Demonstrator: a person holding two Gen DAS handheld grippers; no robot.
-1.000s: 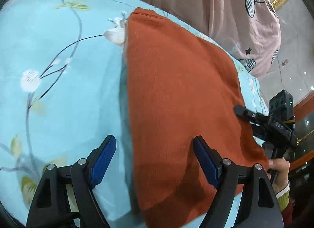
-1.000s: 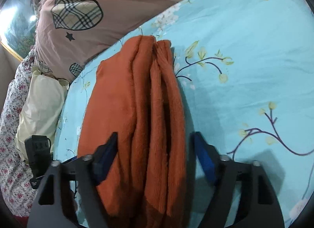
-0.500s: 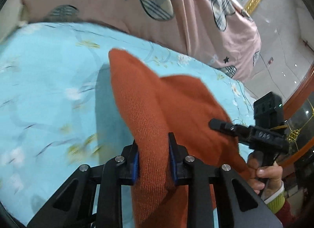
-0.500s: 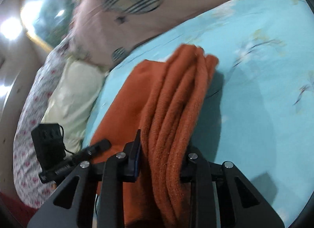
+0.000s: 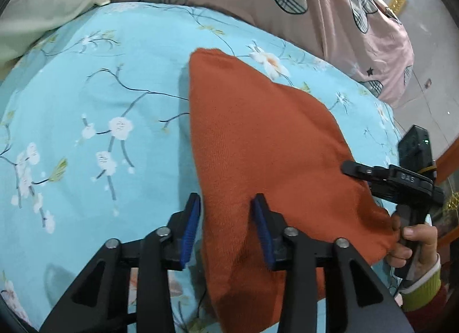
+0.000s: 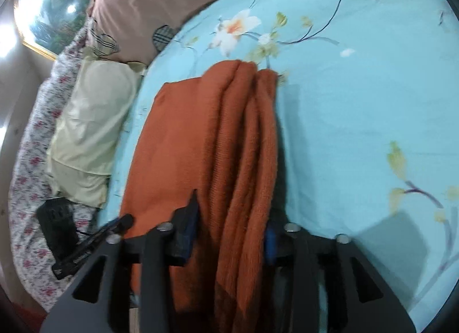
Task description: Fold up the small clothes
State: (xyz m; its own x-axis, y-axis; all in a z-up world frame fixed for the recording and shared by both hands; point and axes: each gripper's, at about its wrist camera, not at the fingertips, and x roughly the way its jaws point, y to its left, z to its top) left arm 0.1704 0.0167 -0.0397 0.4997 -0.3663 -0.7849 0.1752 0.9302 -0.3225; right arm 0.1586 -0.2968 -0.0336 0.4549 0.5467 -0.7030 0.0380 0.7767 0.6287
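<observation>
**A:** Where is the garment, and which way does it run?

**B:** A rust-orange knitted garment (image 5: 258, 143) lies folded on a pale blue bedsheet (image 5: 94, 80) printed with white blossoms and dark twigs. Its long axis runs from the person's near side away toward the pink quilt (image 5: 330, 8) with plaid patches at the far end of the bed. From the left wrist view the far end narrows to a rounded corner pointing at that quilt, and the near end is broader. From the right wrist view the same garment (image 6: 218, 143) shows its stacked edge: several thick folds lying side by side, all running lengthwise.

**B:** A cream pillow (image 6: 91, 129) sits beside it, off the sheet's edge.

**A:** And the claws?

**B:** The left gripper (image 5: 226, 229) straddles the near left edge of the garment. Its blue pads (image 5: 189, 229) stand about half apart and are spreading; a ridge of cloth rises between them, but the left pad looks clear of it. The right gripper (image 6: 232, 229) straddles the bunched folds at the opposite edge. Its jaws are also widening, with the folds filling the gap; whether the pads press on the cloth I cannot tell, since the knit hides one of them. A hand (image 5: 413, 244) in a green-cuffed sleeve holds that right gripper's handle.
</observation>
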